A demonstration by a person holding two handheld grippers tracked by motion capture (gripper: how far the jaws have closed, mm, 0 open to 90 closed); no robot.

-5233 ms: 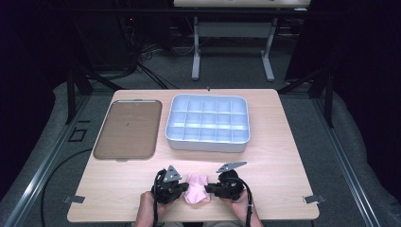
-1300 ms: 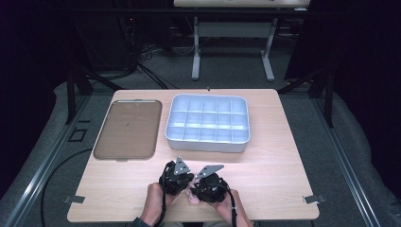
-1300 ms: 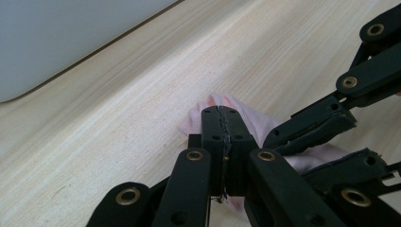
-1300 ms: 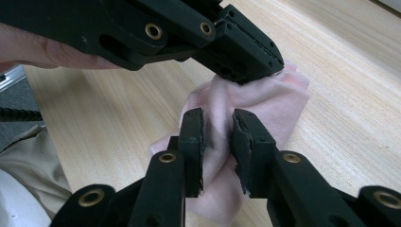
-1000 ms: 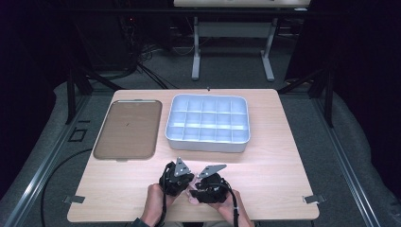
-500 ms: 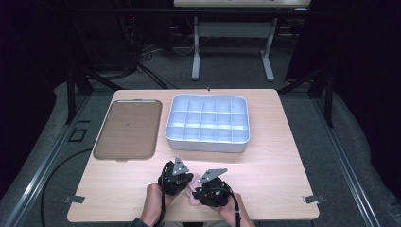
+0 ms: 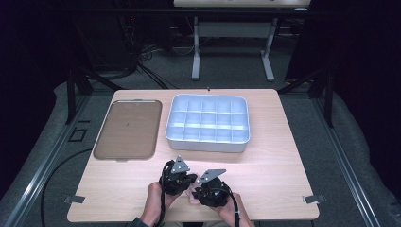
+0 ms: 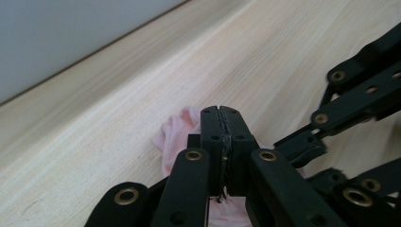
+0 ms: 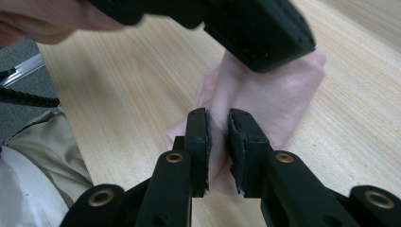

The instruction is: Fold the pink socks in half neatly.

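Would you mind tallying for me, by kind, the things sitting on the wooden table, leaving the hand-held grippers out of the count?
Pink cloth: 1
Brown flat tray: 1
White compartment box: 1
Total: 3

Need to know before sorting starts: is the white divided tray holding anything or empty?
Empty: in the high view every compartment of the white divided tray shows bare pale floor.
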